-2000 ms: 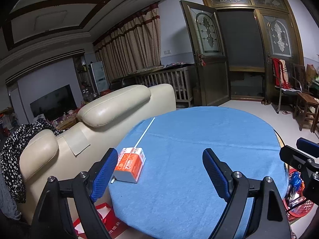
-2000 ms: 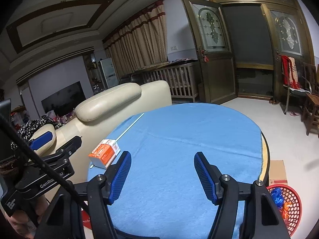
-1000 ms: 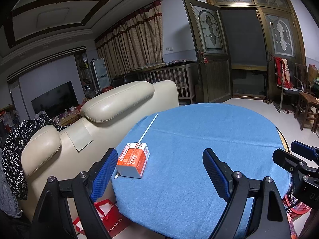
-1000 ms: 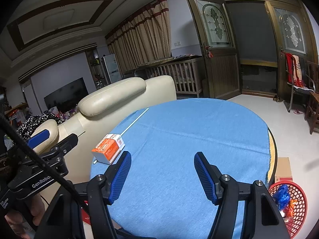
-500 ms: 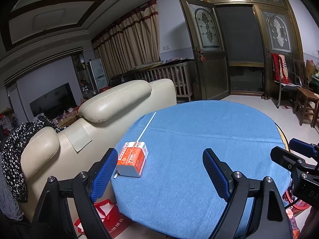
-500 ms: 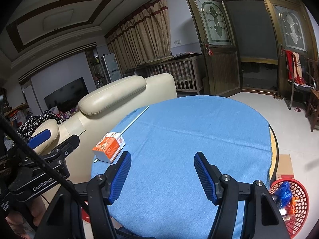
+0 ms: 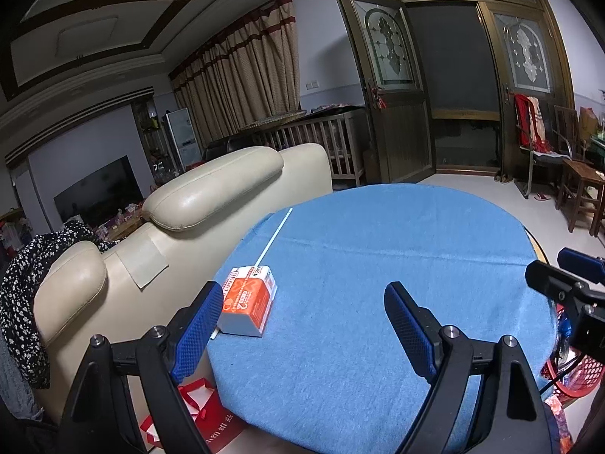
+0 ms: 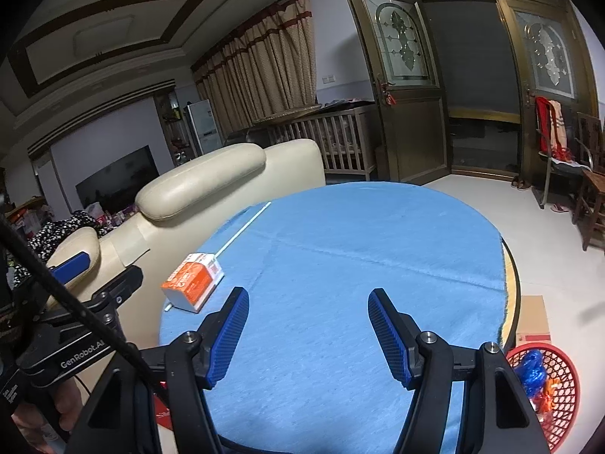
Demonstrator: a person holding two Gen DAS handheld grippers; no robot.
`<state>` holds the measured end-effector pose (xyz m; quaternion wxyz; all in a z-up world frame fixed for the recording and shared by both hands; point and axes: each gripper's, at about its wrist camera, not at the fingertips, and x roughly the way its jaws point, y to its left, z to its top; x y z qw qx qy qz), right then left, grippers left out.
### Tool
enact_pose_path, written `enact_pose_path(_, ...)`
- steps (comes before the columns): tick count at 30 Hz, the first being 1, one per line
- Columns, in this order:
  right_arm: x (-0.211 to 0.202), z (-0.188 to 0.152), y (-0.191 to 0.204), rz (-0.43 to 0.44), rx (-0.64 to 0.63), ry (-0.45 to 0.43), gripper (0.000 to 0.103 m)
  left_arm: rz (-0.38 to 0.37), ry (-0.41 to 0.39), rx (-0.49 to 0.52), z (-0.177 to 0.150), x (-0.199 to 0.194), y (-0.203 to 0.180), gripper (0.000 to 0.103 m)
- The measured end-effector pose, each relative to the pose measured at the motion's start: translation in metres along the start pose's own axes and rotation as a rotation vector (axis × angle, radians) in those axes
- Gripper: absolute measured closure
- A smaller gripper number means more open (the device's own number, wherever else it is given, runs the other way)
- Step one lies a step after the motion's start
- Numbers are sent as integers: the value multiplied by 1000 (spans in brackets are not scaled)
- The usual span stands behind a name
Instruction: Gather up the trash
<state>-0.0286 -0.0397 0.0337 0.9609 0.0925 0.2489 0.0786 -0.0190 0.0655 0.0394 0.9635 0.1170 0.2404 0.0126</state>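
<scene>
Little has moved since the earlier frames: the view is shifted slightly, with the carton shown a bit nearer the left gripper's left pad than two seconds ago; jaw gaps are unchanged.

Round table (image 7: 378, 265), covered by a blue cloth, is seen ahead of and beneath both sets of jaws. Cream sofa (image 7: 211, 196) is placed just beyond the table's edge, outside the left jaw of each gripper.

Left gripper (image 7: 302, 329) is held over the near part of the cloth, jaws wide apart, nothing between them. Right gripper (image 8: 308, 335) is likewise held with jaws parted and nothing gripped; only cloth is seen in the gap.

Red basket (image 8: 556, 397) is seen on the floor outside the right gripper's right jaw, with blue and orange scraps in it.

Orange-and-white carton (image 7: 247, 302) is lying flat on the cloth near the table's edge, just ahead of the left gripper's left pad and outside the gap; contact cannot be told. White stick (image 7: 274, 236) is laid on the cloth beyond the carton, its near end at the carton's far side.
</scene>
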Motion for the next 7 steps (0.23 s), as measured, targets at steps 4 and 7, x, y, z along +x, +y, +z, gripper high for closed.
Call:
enact_pose_path(4, 14, 5, -10, -18, 9, 13, 34, 0, 7, 11, 3, 14, -4, 16)
enact_pose_path(7, 28, 10, -20, -34, 10, 22, 34, 0, 7, 9, 5, 27, -7, 16)
